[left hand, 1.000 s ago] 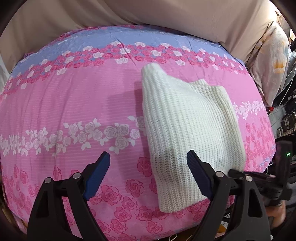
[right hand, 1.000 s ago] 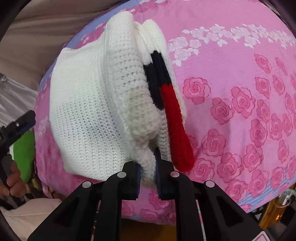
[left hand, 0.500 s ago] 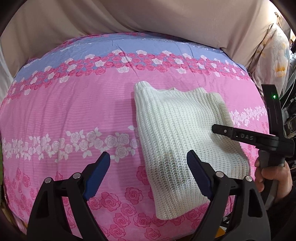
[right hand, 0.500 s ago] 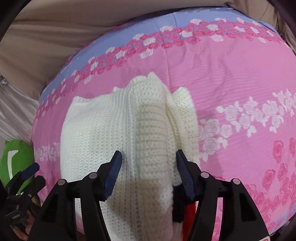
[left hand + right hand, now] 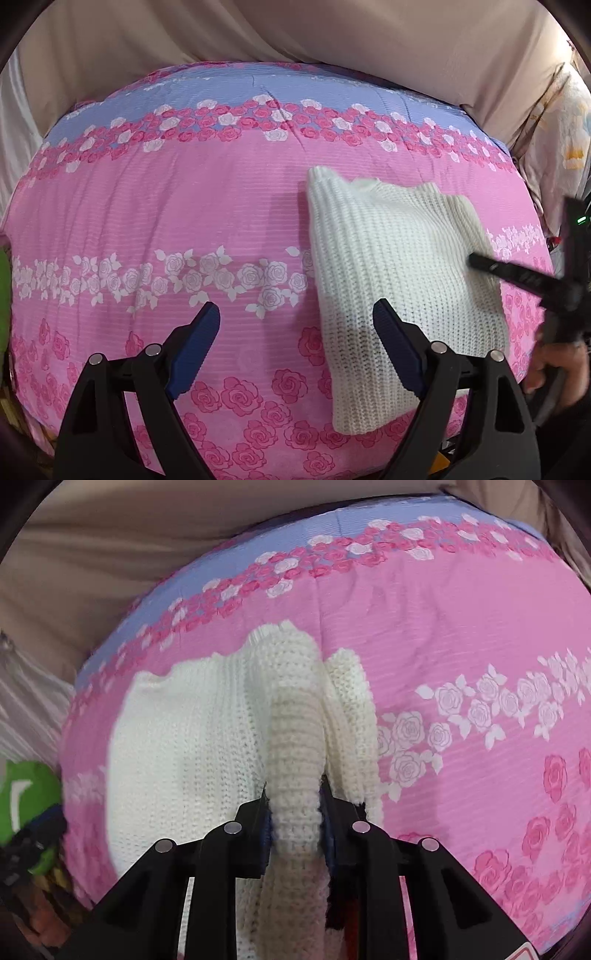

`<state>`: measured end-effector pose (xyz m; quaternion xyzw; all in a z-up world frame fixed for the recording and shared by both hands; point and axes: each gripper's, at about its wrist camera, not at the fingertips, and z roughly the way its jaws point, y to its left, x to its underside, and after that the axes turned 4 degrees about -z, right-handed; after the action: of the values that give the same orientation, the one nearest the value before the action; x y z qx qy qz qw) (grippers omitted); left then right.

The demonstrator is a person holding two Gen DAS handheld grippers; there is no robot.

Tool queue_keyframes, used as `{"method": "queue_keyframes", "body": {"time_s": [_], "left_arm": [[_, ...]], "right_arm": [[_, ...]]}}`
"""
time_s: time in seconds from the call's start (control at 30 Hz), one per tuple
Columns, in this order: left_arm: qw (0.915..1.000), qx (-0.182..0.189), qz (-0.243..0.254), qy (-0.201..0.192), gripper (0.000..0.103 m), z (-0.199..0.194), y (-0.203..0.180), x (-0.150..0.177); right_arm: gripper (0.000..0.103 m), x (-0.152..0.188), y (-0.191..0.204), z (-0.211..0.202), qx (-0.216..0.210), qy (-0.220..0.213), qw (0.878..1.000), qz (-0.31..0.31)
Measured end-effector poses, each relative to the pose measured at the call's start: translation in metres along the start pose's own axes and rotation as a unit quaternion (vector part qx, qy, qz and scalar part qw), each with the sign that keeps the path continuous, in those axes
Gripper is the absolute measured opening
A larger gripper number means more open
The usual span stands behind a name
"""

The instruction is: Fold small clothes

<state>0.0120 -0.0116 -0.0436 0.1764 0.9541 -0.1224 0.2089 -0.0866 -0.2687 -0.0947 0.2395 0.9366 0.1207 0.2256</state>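
1. Right gripper (image 5: 295, 812): jaws have just been closing, and the blue pads now pinch a raised ridge of the white knit sweater (image 5: 207, 738) between them (a grasp on the fabric, not an empty clench).
2. Left gripper (image 5: 295, 347): jaws spread wide, nothing between the blue pads; it hangs over the bedspread (image 5: 166, 206) with its right pad over the sweater's left edge. No contact with the knit can be confirmed.
3. Sweater location: folded into a rough rectangle, lying on the right half of the bedspread in the left wrist view (image 5: 388, 266), with its lower corner near the bed's front edge.
4. Sweater detail: in the right wrist view a second thick fold lies just right of the pinched ridge, and small black and red patches of knit show beside the right pad (partly hidden by the gripper body).
5. Bedspread: pink with rose print, a band of white roses across the middle, and a lavender stripe along the far edge.
6. Surroundings: beige fabric (image 5: 295, 33) lies behind the bed; a green object (image 5: 26, 801) sits at the left edge of the right wrist view, blurred.
7. Person: a hand (image 5: 557, 373) grips the right gripper's handle at the right edge of the left wrist view.
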Motion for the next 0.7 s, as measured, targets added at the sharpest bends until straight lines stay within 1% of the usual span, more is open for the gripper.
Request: {"method": "queue_keyframes", "body": {"time_s": [0.03,0.07,0.1,0.13,0.2,0.3,0.33,0.37,0.4,0.43,0.5,0.53,0.57,0.6,0.63,0.7], "left_arm": [[1.0000,0.001,0.003,0.000,0.083,0.001,-0.002,-0.001],[1.0000,0.001,0.005,0.002,0.082,0.002,-0.004,-0.001],[0.9999,0.002,0.009,0.005,0.082,0.004,-0.007,-0.002],[0.9999,0.004,0.014,0.006,0.082,0.005,-0.009,-0.003],[0.9997,0.006,0.023,0.004,0.082,0.006,-0.015,-0.006],[0.9993,0.011,0.037,0.004,0.083,0.010,-0.026,-0.010],[0.9991,0.011,0.040,0.005,0.083,0.012,-0.029,-0.010],[0.9990,0.013,0.043,0.007,0.082,0.013,-0.032,-0.011],[0.9988,0.013,0.046,0.011,0.082,0.016,-0.036,-0.011],[0.9987,0.013,0.048,0.014,0.082,0.018,-0.038,-0.011],[0.9984,0.014,0.051,0.019,0.082,0.021,-0.043,-0.010],[0.9983,0.015,0.053,0.020,0.082,0.023,-0.045,-0.009],[0.9982,0.017,0.054,0.022,0.083,0.025,-0.047,-0.009],[0.9980,0.018,0.055,0.025,0.083,0.027,-0.049,-0.008],[0.9979,0.018,0.055,0.028,0.083,0.030,-0.051,-0.007],[0.9979,0.017,0.053,0.032,0.082,0.033,-0.054,-0.006]], "right_arm": [[0.027,-0.002,0.002,-0.019,-0.002,-0.022,1.000,0.013],[0.027,-0.002,0.005,-0.032,-0.003,-0.035,0.999,0.010],[0.034,-0.001,0.009,-0.045,-0.005,-0.039,0.999,0.002],[0.042,0.002,0.013,-0.055,-0.003,-0.037,0.999,-0.003],[0.050,0.014,0.018,-0.064,-0.007,-0.025,1.000,-0.014],[0.051,0.039,0.021,-0.051,0.015,0.015,0.999,-0.034],[0.049,0.048,0.022,-0.042,0.013,0.027,0.999,-0.040],[0.044,0.056,0.021,-0.031,0.013,0.037,0.998,-0.043],[0.028,0.059,0.021,-0.023,0.017,0.046,0.998,-0.044],[0.025,0.057,0.022,-0.021,0.018,0.043,0.998,-0.042],[0.022,0.050,0.025,-0.044,-0.002,0.002,0.999,-0.032],[0.022,0.046,0.027,-0.057,-0.004,-0.016,0.999,-0.031],[0.022,0.042,0.027,-0.069,0.001,-0.035,0.999,-0.034],[0.022,0.040,0.026,-0.075,0.008,-0.043,0.998,-0.038],[0.022,0.039,0.021,-0.073,0.014,-0.038,0.998,-0.038],[0.022,0.046,0.003,-0.044,0.043,0.001,0.998,-0.037]]}}
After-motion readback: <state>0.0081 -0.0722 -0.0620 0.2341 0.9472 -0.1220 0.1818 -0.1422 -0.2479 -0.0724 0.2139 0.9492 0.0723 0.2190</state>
